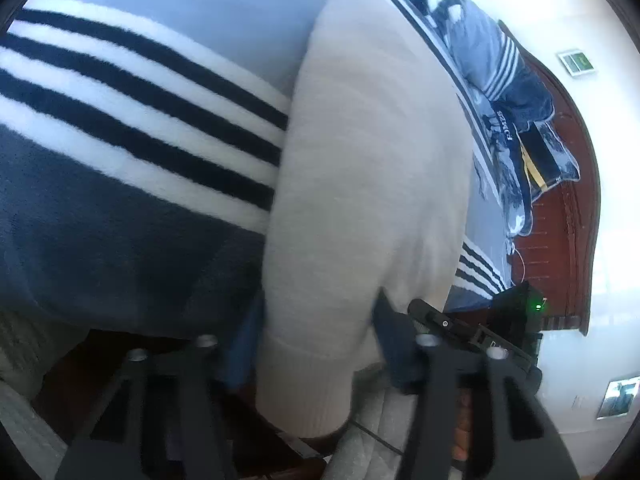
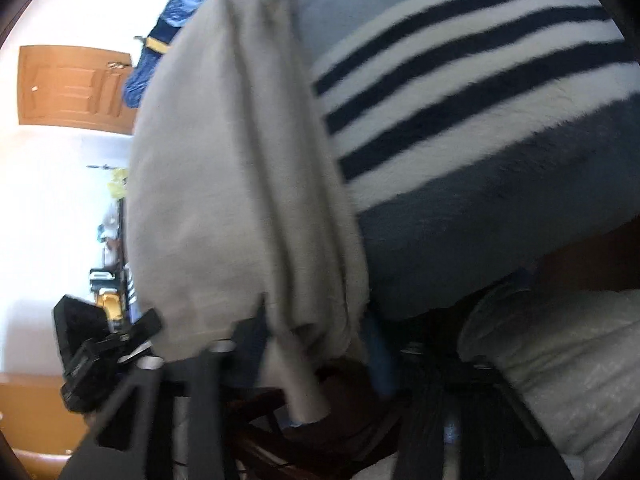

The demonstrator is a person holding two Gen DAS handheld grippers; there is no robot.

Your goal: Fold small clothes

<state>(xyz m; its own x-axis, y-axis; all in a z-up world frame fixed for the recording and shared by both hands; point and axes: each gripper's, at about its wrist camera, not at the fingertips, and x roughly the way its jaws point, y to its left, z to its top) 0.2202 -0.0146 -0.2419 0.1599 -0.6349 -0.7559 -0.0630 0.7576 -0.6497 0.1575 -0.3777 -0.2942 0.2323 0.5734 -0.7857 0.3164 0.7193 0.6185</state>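
A cream knit garment (image 1: 368,168) lies on a blue bed blanket with white and black stripes (image 1: 132,92). Its ribbed hem hangs over the bed edge between the fingers of my left gripper (image 1: 316,344), which is shut on that hem. In the right wrist view the same cream garment (image 2: 224,184) shows folded into long pleats, and my right gripper (image 2: 316,340) is shut on its bunched lower end. The other gripper's black body (image 2: 100,356) shows at the left there, and the right gripper's body (image 1: 480,332) shows in the left view.
Pillows (image 1: 504,76) and a red-brown wooden headboard (image 1: 560,216) lie beyond the garment. A wooden door (image 2: 76,88) and white wall are at the left. A pale quilted cloth (image 2: 568,368) sits low right, beside the dark bed frame (image 2: 588,256).
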